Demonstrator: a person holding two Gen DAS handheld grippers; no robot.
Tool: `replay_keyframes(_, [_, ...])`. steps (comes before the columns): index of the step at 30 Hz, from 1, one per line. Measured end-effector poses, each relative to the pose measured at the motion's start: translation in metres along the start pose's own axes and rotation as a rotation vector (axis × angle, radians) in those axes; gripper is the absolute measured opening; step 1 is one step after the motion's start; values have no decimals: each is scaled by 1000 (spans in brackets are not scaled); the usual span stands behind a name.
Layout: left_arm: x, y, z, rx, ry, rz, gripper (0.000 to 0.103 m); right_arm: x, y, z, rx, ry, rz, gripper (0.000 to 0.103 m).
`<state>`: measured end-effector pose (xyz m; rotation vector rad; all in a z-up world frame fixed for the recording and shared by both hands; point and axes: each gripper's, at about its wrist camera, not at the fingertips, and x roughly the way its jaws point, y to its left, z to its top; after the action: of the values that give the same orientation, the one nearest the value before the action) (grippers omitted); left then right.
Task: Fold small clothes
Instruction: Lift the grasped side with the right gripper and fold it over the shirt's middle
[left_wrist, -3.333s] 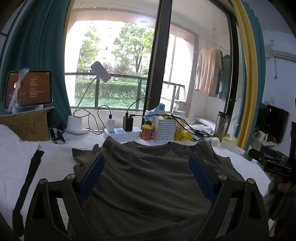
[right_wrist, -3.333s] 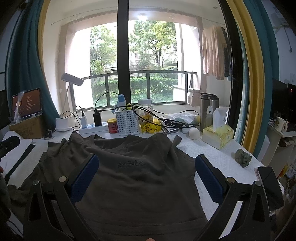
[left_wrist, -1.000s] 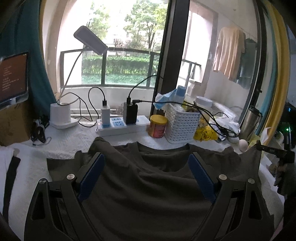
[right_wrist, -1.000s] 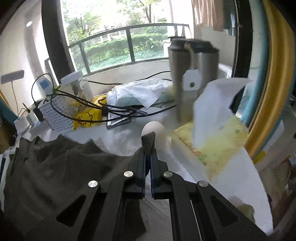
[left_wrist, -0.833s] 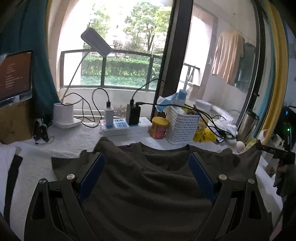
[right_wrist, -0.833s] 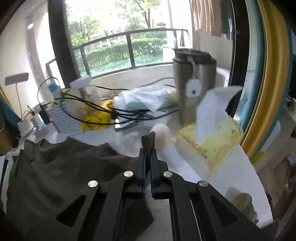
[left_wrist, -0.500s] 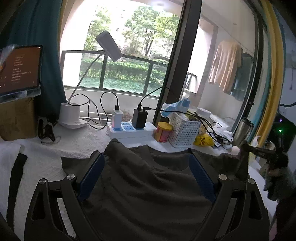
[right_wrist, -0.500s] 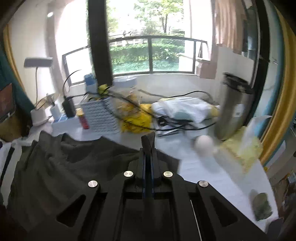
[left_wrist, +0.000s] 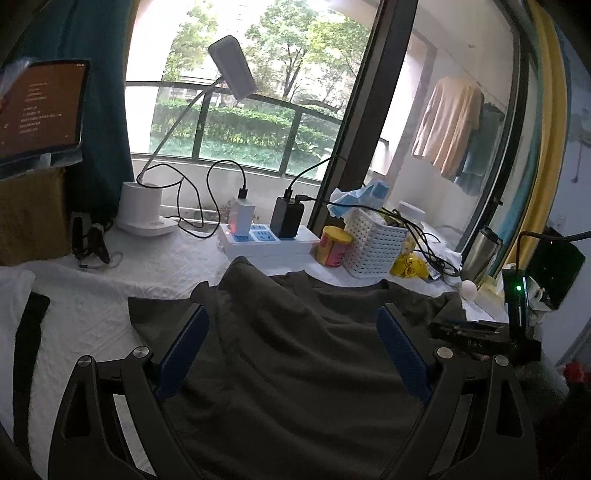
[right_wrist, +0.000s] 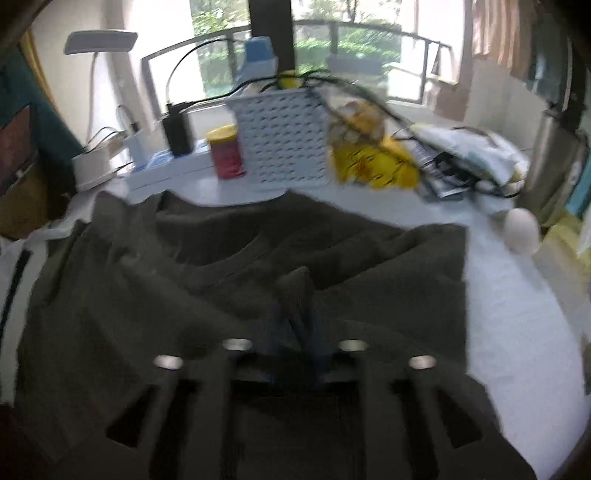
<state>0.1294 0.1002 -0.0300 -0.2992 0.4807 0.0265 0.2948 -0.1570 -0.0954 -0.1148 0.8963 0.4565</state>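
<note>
A dark olive T-shirt (left_wrist: 295, 369) lies on the white-covered table, neckline toward the window. My left gripper (left_wrist: 295, 347) hovers low over its middle, open, with nothing between the blue pads (left_wrist: 184, 347). The right wrist view is blurred. There my right gripper (right_wrist: 297, 317) is over the shirt (right_wrist: 129, 295), and its jaws are opening with a peak of sleeve cloth (right_wrist: 295, 284) still standing between them. In the left wrist view the right gripper (left_wrist: 443, 328) comes in from the right at the shirt's edge.
Along the window side stand a white basket (left_wrist: 373, 247), a red-and-yellow tin (left_wrist: 334, 245), a power strip (left_wrist: 266, 240) with chargers and cables, and a desk lamp (left_wrist: 142, 214). A white ball (right_wrist: 521, 229) and a steel flask (left_wrist: 480, 251) sit at the right. A white cloth (left_wrist: 14, 295) lies at the left.
My right gripper has swung left from the tissue box side, carrying the sleeve over the shirt body, and its jaws have started to part. The left gripper drifted sideways and stays open.
</note>
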Motion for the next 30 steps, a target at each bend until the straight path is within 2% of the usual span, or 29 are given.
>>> replay_keyframes(1, [0, -1, 0, 0, -1, -1, 94, -6, -1, -1, -6, -16, -4, 66])
replay_keyframes(2, [0, -3, 0, 1, -1, -3, 94, -14, -3, -3, -14, -29, -9, 67])
replay_keyframes(9, [2, -18, -1, 13, 11, 9, 94, -61, -66, -20, 91, -76, -92, 67])
replay_keyframes(13, [1, -33, -1, 31, 17, 24, 94, -63, -100, -33, 158, -49, -62, 67])
replay_keyframes(19, [-1, -52, -2, 47, 21, 48, 94, -47, -117, -51, 192, 37, -5, 66])
replay_keyframes(22, [-1, -60, -3, 51, 30, 60, 94, -40, -124, -60, 212, 67, 32, 53])
replay_keyframes(24, [1, -64, -5, 57, 38, 65, 94, -40, -124, -61, 201, 62, 48, 27])
replay_keyframes(26, [1, -69, -5, 62, 48, 70, 94, -42, -121, -62, 187, 45, 64, 13])
replay_keyframes(27, [1, -72, -5, 68, 51, 71, 94, -45, -118, -62, 174, 28, 67, 8])
replay_keyframes(30, [-1, -77, -4, 81, 49, 77, 94, -60, -116, -64, 145, -54, 69, 8])
